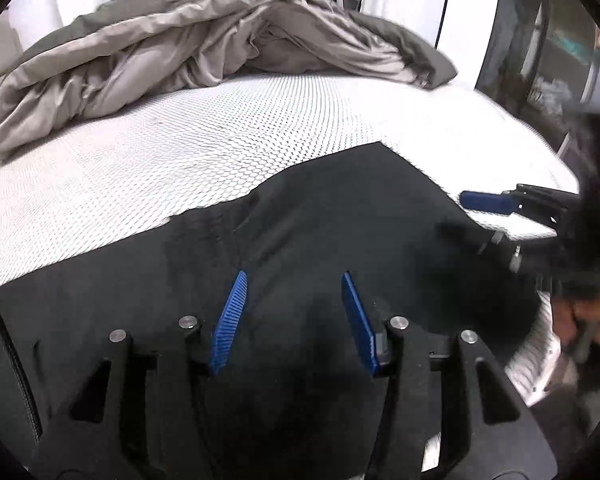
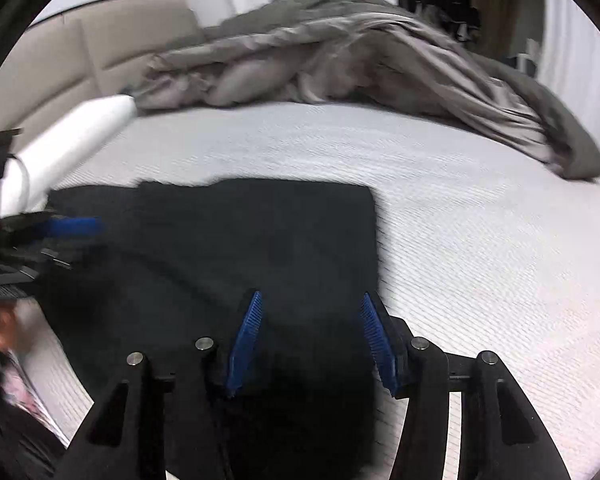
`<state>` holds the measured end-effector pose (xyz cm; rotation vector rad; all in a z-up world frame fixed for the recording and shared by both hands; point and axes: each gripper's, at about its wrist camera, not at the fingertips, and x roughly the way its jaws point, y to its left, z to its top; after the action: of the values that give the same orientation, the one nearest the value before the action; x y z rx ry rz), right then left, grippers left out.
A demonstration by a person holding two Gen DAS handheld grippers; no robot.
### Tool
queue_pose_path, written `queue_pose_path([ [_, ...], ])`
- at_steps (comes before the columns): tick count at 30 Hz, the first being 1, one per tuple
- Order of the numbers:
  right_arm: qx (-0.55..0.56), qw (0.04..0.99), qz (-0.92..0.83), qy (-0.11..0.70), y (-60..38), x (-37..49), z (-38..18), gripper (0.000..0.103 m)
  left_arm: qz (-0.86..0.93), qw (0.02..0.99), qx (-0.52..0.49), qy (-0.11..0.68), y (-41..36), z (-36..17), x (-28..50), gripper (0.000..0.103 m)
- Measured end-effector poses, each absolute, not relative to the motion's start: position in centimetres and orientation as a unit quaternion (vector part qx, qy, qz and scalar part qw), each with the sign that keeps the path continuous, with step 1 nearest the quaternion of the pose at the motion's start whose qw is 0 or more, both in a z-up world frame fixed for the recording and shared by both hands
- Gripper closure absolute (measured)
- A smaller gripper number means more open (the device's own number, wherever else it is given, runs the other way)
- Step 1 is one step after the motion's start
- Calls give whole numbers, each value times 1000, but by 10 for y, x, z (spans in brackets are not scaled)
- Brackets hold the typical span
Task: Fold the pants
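The black pants [image 2: 228, 248] lie folded on the near part of the mattress [image 2: 480, 240]. Both the left gripper [image 1: 292, 312] and right gripper [image 2: 310, 336] hover above them, jaws apart, empty. Snagging cloth could drag the fold open

White textured mattress [image 1: 220, 152]: black pants [image 1: 320, 232] flat near edge, rumpled grey duvet [image 1: 180, 40] at far side.
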<state>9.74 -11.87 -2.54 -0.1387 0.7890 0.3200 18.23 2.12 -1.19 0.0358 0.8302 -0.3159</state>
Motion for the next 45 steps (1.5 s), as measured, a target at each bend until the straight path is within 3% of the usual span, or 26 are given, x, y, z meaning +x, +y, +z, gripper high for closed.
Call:
queue_pose_path([
  [3, -87, 893, 174, 406, -76, 116, -41, 50, -143, 889, 37, 434, 16, -40, 206, 56],
  [7, -120, 874, 189, 432, -64, 124, -63, 50, -144, 891, 11, 431, 49, -38, 199, 55],
  [9, -99, 879, 153, 441, -95, 127, -63, 50, -124, 887, -24, 445, 72, -41, 198, 43],
  [12, -102, 889, 42, 444, -142, 133, -59, 51, -99, 889, -66, 443, 95, -28, 196, 47],
  [17, -65, 923, 64, 373, -135, 114, -20, 49, -86, 917, -58, 386, 76, 3, 203, 47],
  [21, -67, 906, 136, 396, -73, 131, -31, 48, -115, 899, -7, 423, 28, -20, 233, 48],
  [24, -87, 883, 171, 427, -45, 141, -56, 48, -106, 892, -4, 440, 33, -43, 241, 52],
  [26, -118, 877, 160, 438, -42, 141, -65, 48, -114, 892, -17, 437, 43, -41, 237, 60],
  [27, -124, 878, 149, 437, -46, 146, -64, 46, -99, 893, -13, 439, 52, -41, 231, 55],
  [28, -138, 882, 113, 436, -58, 145, -63, 42, -75, 893, -11, 443, 63, -42, 227, 42],
  [30, -158, 888, 48, 430, -81, 144, -59, 36, -53, 895, -39, 441, 85, -37, 213, 49],
  [31, -151, 889, 29, 430, -94, 143, -57, 36, -45, 896, -32, 441, 89, -33, 204, 53],
  [33, -129, 896, 13, 424, -112, 134, -47, 42, -51, 904, -21, 424, 89, -19, 187, 54],
  [36, -114, 913, 85, 383, -104, 94, -22, 42, -107, 915, -36, 388, 74, -1, 148, 54],
  [40, -71, 885, 222, 404, -57, 65, -27, 42, -175, 881, -9, 440, 38, -30, 136, 54],
  [43, -125, 866, 224, 430, -36, 58, -52, 43, -165, 880, 29, 445, 39, -41, 124, 56],
  [45, -144, 870, 195, 430, -52, 53, -59, 41, -143, 878, 28, 456, 54, -33, 108, 46],
])
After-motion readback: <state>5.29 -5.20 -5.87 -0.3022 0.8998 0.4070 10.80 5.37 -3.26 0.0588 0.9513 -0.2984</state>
